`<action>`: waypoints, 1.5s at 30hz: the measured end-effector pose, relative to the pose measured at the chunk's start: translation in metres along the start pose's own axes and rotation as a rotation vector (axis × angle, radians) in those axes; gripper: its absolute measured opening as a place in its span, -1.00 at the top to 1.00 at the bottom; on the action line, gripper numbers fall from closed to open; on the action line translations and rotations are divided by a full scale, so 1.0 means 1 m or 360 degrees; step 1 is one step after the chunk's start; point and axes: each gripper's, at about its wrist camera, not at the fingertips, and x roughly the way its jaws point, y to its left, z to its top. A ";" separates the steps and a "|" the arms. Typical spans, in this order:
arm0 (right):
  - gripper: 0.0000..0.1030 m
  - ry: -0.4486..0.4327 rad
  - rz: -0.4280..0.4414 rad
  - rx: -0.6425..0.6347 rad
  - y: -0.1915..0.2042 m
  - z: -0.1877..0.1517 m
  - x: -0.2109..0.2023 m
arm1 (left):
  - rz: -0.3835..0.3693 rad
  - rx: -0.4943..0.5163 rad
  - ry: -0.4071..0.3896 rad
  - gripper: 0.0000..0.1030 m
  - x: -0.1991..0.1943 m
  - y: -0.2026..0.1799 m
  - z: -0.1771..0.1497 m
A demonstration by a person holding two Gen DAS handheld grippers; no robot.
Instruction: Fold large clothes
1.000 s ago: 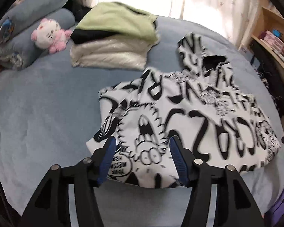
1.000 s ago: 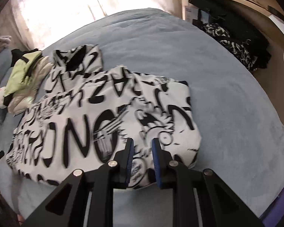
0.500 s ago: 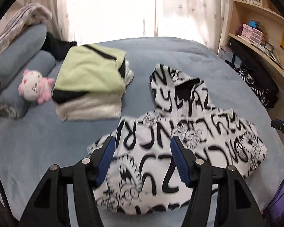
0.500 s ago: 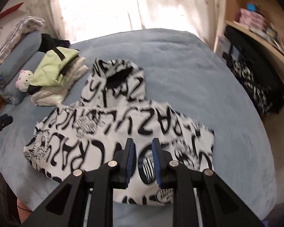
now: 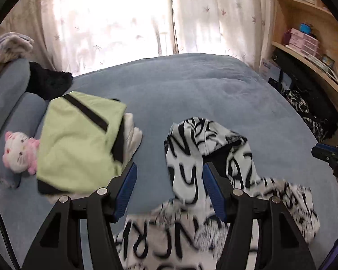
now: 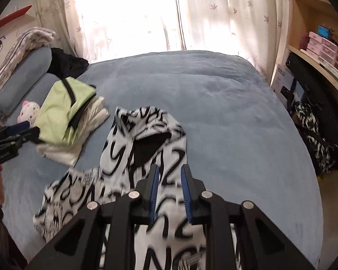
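Observation:
A black-and-white lettered hoodie (image 5: 191,139) lies folded on the blue bed cover (image 5: 191,85), its hood pointing toward the window. My left gripper (image 5: 169,166) hangs above the hood's left edge, jaws wide apart and empty. Its tip (image 6: 11,135) also shows at the left edge of the right wrist view. My right gripper (image 6: 170,167) hovers over the hoodie (image 6: 124,148) just right of the hood. Its pads stand a narrow gap apart with nothing between them. The right gripper's tip (image 5: 331,157) appears at the right edge of the left wrist view.
A stack of folded clothes (image 5: 78,139) with a light green piece on top sits left of the hoodie. Beside it are a pink-and-white plush toy (image 5: 20,155) and grey pillows (image 5: 6,94). Wooden shelves (image 5: 304,40) and a heap of dark clothes (image 5: 308,112) stand off the bed's right side.
Both grippers have risen away from the hoodie, which now sits lower in each view, with more bed and window showing. Neither gripper's gap has changed.

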 end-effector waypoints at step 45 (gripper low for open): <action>-0.13 0.0324 0.0032 0.0102 -0.055 0.025 0.294 | -0.0015 -0.0051 0.0479 -0.41 0.309 0.035 -0.047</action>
